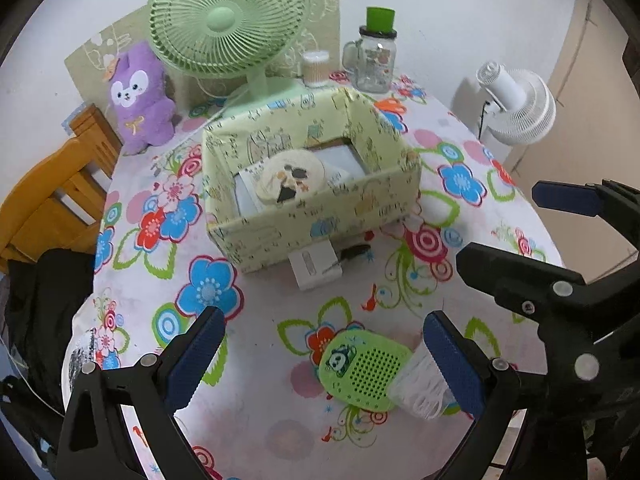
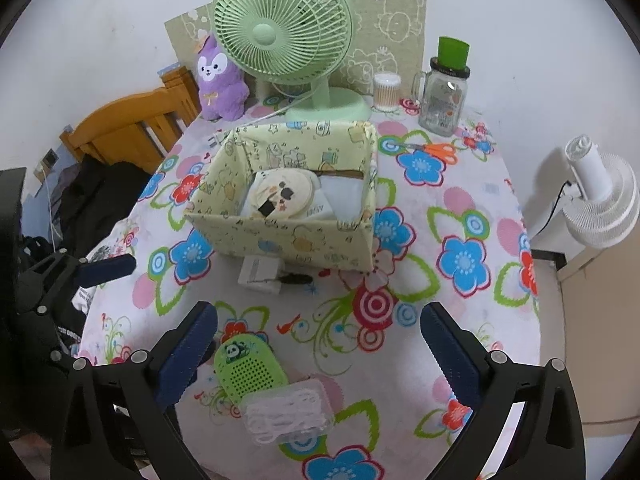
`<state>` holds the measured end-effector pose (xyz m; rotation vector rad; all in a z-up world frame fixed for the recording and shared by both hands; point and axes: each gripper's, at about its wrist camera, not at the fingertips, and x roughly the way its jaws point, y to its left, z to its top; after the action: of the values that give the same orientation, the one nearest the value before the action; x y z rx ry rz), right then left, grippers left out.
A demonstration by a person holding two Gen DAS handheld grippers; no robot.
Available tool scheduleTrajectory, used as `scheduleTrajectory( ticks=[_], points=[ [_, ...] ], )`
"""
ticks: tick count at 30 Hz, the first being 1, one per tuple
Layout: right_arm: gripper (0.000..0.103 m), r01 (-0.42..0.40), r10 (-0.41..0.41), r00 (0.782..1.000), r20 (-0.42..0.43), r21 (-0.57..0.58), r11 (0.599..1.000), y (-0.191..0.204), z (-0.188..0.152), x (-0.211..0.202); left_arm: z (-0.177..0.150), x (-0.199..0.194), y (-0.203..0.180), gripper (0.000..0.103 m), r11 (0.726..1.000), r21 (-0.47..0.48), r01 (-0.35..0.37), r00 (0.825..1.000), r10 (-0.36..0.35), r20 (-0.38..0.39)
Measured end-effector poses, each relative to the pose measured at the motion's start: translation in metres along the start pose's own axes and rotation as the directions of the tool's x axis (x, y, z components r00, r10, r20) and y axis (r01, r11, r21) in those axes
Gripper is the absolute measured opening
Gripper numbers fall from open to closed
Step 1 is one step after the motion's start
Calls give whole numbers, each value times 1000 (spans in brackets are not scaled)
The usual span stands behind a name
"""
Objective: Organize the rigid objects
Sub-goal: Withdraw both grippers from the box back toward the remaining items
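- Left wrist view first. Nearest to me is my left gripper [image 1: 320, 354], fingers spread wide apart with nothing in them, hovering over the near edge of the table [image 1: 256, 400].
- Just past it, touching the right-hand finger pad from this angle, sit the green panda speaker [image 1: 362, 366] and a clear box of white loops [image 1: 420, 394]. Both lie loose on the cloth, so I'd guess they're next to go.
- Paper-covered box [image 1: 320, 236] sits mid-table with a round tin [image 1: 290, 176] and flat white packs already inside. That's clearly the collecting spot.
- White adapter [image 1: 316, 266] rests right against its front wall, not in yet.
- Right wrist view. My right gripper [image 2: 318, 358] is also wide open and empty, with the speaker and loop box between its fingers but lower down.
- Orange scissors [image 2: 436, 148] lie behind the box.
- Surface is a flowery tablecloth; green fan [image 2: 282, 36], purple plush [image 2: 220, 80], jar [image 2: 442, 96] along a white wall, wooden chair [image 2: 132, 128] off to the left.
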<state>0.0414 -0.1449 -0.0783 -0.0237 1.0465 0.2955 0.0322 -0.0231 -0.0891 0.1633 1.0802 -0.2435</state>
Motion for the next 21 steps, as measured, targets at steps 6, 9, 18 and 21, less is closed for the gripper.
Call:
scheduleTrajectory(
  ticks=[6, 9, 18, 21],
  points=[
    [103, 1, 0, 1000, -23, 33, 999, 5, -18, 11, -14, 12, 3, 100, 999, 28, 28, 999, -27, -28],
    [103, 11, -10, 1000, -17, 51, 999, 6, -22, 17, -17, 17, 7, 100, 999, 23, 24, 999, -24, -32],
    [103, 23, -23, 1000, -14, 49, 999, 14, -23, 44, -18, 43, 23, 100, 998, -53, 13, 999, -15, -41],
    [102, 28, -27, 999, -17, 40, 999, 14, -21, 54, -18, 55, 26, 100, 997, -77, 8, 999, -12, -49]
  ],
)
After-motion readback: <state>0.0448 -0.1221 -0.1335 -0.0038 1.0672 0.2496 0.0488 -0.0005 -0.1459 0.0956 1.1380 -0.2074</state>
